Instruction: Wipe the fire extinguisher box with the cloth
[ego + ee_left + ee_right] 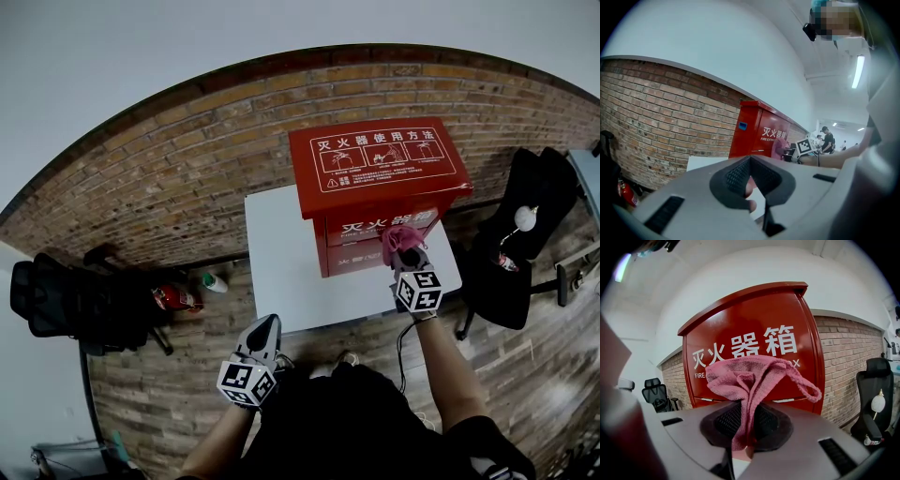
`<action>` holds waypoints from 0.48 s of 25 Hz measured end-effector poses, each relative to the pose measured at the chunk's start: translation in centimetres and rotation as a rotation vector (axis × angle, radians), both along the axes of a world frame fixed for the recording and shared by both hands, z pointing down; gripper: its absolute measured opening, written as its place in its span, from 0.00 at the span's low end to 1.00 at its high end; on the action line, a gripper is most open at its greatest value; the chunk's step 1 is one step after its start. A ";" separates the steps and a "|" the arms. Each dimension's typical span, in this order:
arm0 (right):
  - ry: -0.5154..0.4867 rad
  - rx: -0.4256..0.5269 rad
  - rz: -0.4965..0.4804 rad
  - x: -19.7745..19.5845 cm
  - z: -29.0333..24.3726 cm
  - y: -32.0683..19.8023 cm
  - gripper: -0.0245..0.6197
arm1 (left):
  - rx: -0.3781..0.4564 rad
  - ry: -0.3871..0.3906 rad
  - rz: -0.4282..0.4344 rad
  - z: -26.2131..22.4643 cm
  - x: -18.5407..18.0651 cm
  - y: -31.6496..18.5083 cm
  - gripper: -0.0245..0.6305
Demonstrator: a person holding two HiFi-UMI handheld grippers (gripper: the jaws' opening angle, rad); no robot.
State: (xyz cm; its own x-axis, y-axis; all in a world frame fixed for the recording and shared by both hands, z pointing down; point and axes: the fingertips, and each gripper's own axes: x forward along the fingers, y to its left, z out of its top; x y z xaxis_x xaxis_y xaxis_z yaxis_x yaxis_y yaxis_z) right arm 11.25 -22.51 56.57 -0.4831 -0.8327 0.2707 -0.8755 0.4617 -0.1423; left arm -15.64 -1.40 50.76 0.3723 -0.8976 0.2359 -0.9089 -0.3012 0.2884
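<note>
Black and pushed aside, an office chair (66, 300) stood well to the left of the fire extinguisher box (375, 169). A small red extinguisher (173, 298) lay on the floor between chair and box, likely parked out of the work.

The left gripper (265, 328) hung low, left of the box and short of the white table (281, 272) that carried it. Its jaws were drawn together on nothing, a fair sign that this hand was idle and only out of the way.

The red metal box sat at the table's far right, its front towards the person, so its faces could be reached from where they stood. White print on the sloping lid read 灭火器使用方法 above three instruction panels. The front carried 灭火器箱, with "FIRE EXTIN…" beneath, the rest of that line hidden.

At the box's lower front face the right gripper (410, 255) pointed straight in, jaws clamped on a pink knitted cloth (745, 376). The cloth was pinched by a fold low down, so its bulk stood proud of the tips. That would put fabric, not plastic, against the paint. One hanging loop (804, 383) drooped to the right. The cloth looked to be at the panel, though actual contact could not be made out.

A second black chair (530, 234) stood right of the box.
</note>
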 end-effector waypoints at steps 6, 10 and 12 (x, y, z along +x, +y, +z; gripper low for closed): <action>-0.002 -0.006 -0.027 -1.8 0.1 0.4 0.13 | 0.002 -0.002 -0.009 -0.2 -0.7 0.5 0.06; -0.004 -0.017 -0.036 -2.8 0.2 0.6 0.13 | 0.000 -0.002 -0.017 -0.4 -1.2 0.9 0.06; -0.007 -0.023 -0.035 -3.1 0.3 0.7 0.13 | 0.000 0.001 -0.020 -0.5 -1.5 1.1 0.06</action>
